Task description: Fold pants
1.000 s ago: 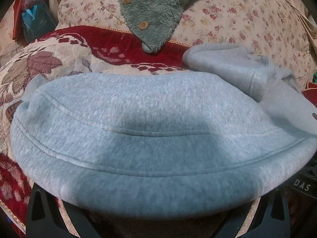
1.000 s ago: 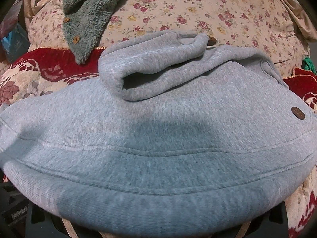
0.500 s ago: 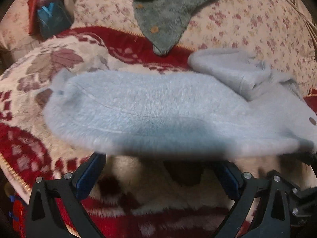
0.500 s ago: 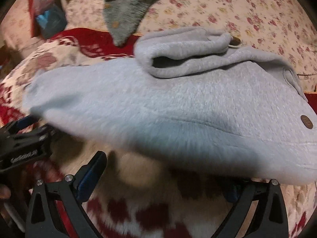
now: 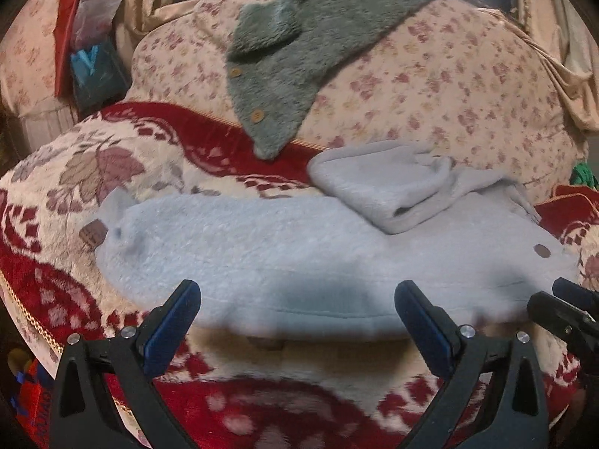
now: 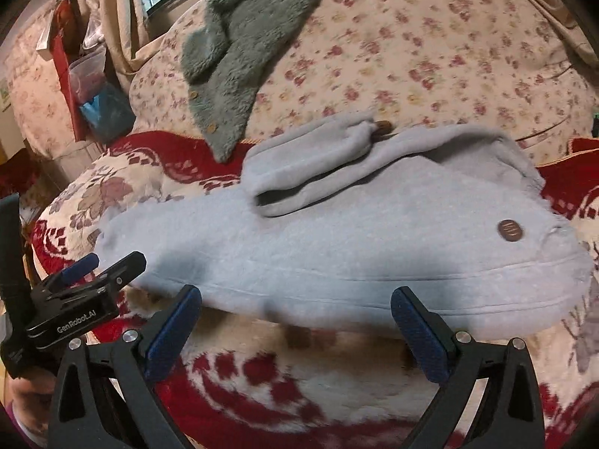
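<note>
The soft light-grey fleece pants (image 5: 318, 258) lie flat in a long folded shape across the fluffy red and cream blanket with leaf patterns (image 5: 93, 172). One end of the pants is folded back on top, making a small thick flap (image 6: 310, 179) near the far side. A round brown button patch (image 6: 509, 229) sits on the pants near their right end.

Your left gripper (image 5: 297, 327) is just in front of the near edge of the pants. Its jaws are wide apart and hold nothing. Its blue pads (image 5: 172, 329) touch no cloth.

Your right gripper (image 6: 295, 331) is also just in front of the near edge, further along to the right. Its jaws are wide too, and empty. From the right camera you can see your left gripper low on the left, near the pants' left end.

Behind the pants is a big cream cushion with small red flowers (image 6: 430, 56). A fuzzy grey-green garment with brown buttons (image 5: 299, 56) hangs down over it, and its tip reaches the red blanket edge.
</note>
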`<state>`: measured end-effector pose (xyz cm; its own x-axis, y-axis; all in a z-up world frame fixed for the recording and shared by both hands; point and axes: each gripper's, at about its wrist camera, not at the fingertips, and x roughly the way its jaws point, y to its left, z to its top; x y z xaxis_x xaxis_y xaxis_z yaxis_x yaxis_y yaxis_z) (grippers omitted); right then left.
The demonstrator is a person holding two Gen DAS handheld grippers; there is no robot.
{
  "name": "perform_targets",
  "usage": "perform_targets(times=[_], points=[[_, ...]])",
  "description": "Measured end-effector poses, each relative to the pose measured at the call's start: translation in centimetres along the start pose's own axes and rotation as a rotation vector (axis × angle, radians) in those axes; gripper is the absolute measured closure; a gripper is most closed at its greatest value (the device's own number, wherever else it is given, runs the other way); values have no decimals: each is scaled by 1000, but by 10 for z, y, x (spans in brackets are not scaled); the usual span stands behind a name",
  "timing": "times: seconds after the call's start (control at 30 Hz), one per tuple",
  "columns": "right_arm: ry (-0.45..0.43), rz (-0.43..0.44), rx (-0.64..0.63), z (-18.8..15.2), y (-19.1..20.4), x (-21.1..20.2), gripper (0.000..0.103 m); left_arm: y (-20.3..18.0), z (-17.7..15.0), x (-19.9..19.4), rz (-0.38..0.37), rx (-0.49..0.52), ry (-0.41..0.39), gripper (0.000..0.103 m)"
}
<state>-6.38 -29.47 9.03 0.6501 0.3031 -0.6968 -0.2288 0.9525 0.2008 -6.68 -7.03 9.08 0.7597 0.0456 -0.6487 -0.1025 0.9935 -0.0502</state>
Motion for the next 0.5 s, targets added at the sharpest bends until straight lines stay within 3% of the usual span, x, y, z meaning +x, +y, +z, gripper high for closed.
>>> perform_targets(times=[0.5], points=[[13,-97,53,-2,-40,-22,0,-47,8,-9,-69,49,4,0]])
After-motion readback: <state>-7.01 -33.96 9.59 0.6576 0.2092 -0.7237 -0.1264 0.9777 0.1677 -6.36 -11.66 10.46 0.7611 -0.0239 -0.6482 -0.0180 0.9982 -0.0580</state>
